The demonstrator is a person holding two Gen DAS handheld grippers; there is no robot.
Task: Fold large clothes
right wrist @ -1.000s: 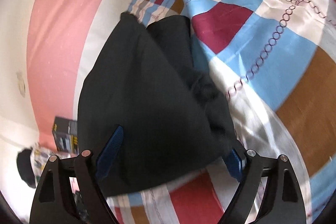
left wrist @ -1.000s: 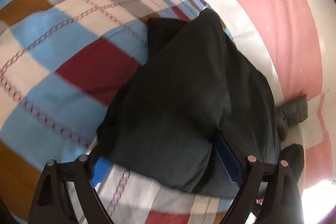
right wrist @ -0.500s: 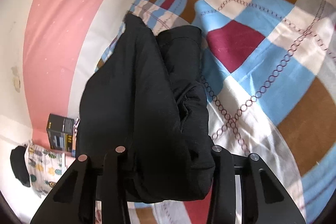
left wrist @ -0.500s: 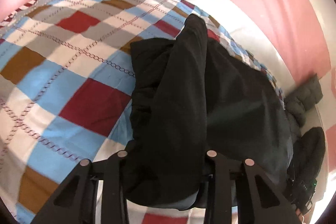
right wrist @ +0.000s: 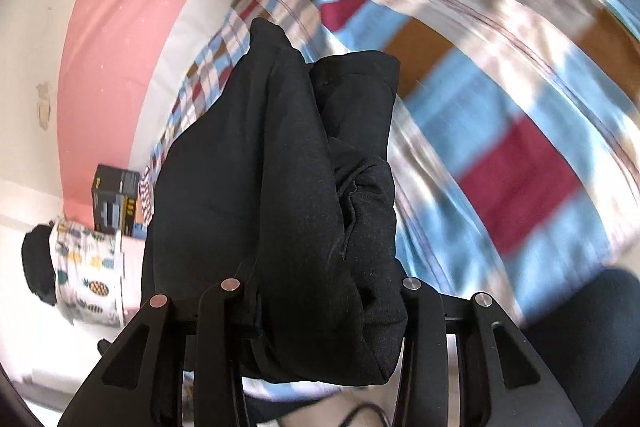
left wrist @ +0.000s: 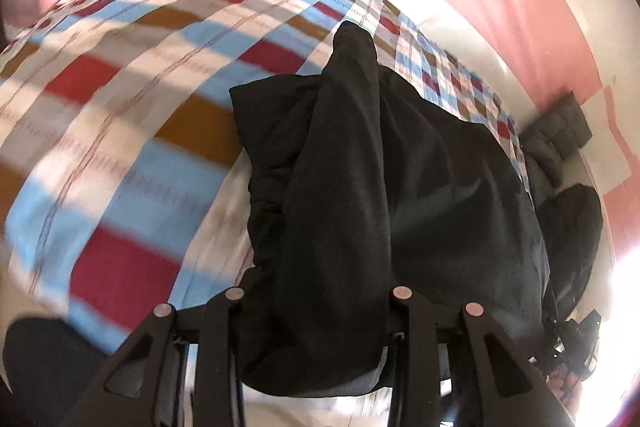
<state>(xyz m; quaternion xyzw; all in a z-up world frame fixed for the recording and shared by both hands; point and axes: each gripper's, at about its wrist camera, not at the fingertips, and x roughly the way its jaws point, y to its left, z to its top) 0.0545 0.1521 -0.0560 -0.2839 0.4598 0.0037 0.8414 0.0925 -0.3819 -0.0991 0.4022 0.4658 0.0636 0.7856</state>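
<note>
One black garment (left wrist: pixel 360 187) clamped by two grippers' jaws, left gripper (left wrist: pixel 318 311) and right gripper (right wrist: pixel 320 301).

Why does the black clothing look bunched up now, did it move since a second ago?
Yes. The black garment was lying flatter on the checked bedspread; now both grippers have it pinched and its near edge is lifted off the bedspread, toward the cameras.

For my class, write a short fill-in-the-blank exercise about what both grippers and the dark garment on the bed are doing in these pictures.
1. The left gripper is shut on a garment whose colour is ____.
2. The right gripper grips the ____ garment.
3. The garment's far end rests on a ____ bedspread.
4. The wall beside the bed has a broad ____ band.

Missing words: black; same; checked; pink
</note>
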